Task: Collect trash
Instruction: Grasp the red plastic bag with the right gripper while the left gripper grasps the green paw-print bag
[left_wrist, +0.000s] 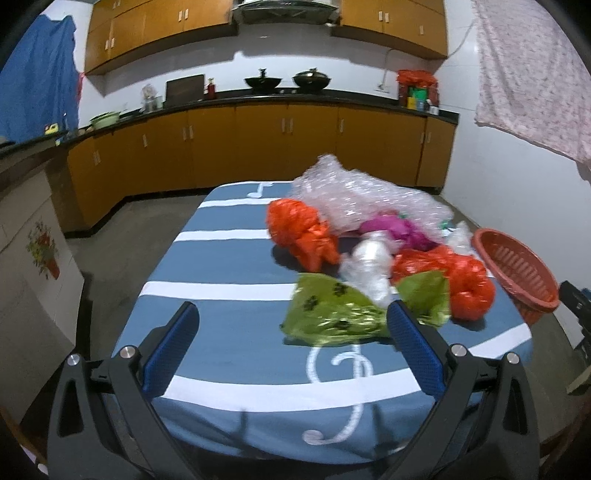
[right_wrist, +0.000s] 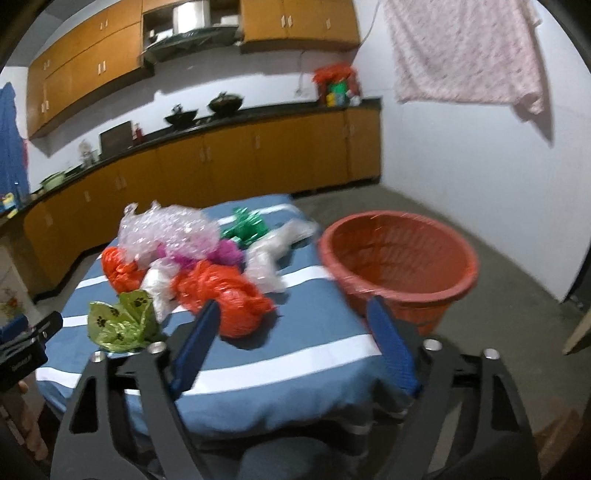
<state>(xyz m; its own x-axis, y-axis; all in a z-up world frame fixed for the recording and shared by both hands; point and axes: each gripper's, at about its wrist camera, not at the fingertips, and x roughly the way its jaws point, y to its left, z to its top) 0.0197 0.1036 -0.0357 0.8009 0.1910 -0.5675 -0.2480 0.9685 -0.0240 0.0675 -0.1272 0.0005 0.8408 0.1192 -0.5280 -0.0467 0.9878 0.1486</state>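
A heap of trash lies on a table with a blue, white-striped cloth. It holds a green paw-print bag, two orange bags, bubble wrap, a magenta wad, clear plastic and a green ribbon. A red basket stands empty at the table's right edge. My left gripper is open just short of the green bag. My right gripper is open between the near orange bag and the basket, pressing on nothing.
Orange kitchen cabinets and a dark counter with two woks run along the back wall. A printed cardboard box stands left of the table. A pink cloth hangs on the right wall. Bare concrete floor lies right of the basket.
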